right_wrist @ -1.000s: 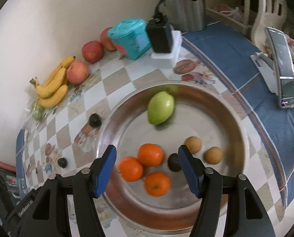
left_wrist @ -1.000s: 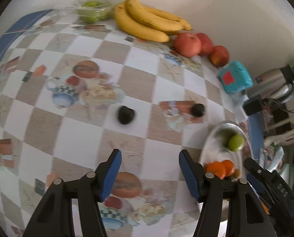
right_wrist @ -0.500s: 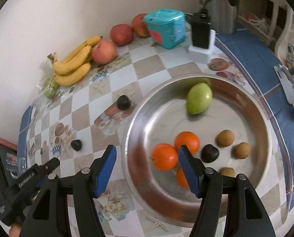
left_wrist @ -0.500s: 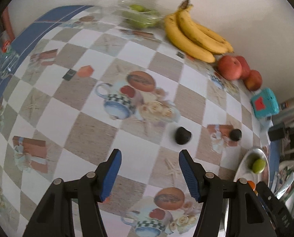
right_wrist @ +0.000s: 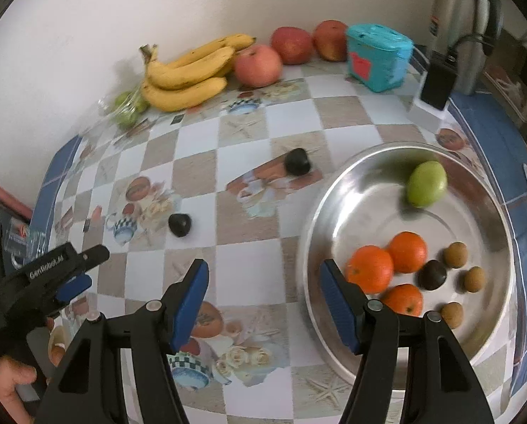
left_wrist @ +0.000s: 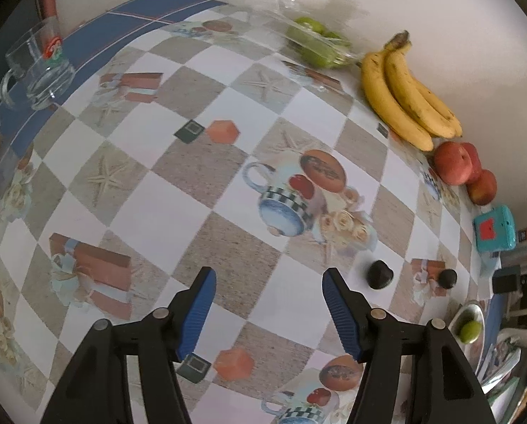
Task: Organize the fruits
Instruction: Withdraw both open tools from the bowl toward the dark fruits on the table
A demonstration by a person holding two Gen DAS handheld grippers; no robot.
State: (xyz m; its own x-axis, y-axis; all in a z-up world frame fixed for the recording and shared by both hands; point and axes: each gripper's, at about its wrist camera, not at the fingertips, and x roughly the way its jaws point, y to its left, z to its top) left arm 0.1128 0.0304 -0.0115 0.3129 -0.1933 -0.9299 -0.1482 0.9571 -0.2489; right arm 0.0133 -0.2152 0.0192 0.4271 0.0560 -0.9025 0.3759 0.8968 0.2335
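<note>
both tongs, left (left_wrist: 265, 311) and right (right_wrist: 263, 300), gape wide, empty. two dark fruits (right_wrist: 179, 225) (right_wrist: 297, 162) lie mid-frame on the worktop (right_wrist: 249, 268), left of the bowl (right_wrist: 309, 233). likely small, light, smooth; grip across the middle.

Steel bowl (right_wrist: 489, 212) at 3 o'clock holding green fruit (right_wrist: 426, 183), three oranges (right_wrist: 387, 268), one dark and three brown small fruits, two dark fruits (right_wrist: 180, 224) on worktop at centre, bananas (right_wrist: 185, 70) and red apples (right_wrist: 258, 65) at 12 o'clock along wall
</note>
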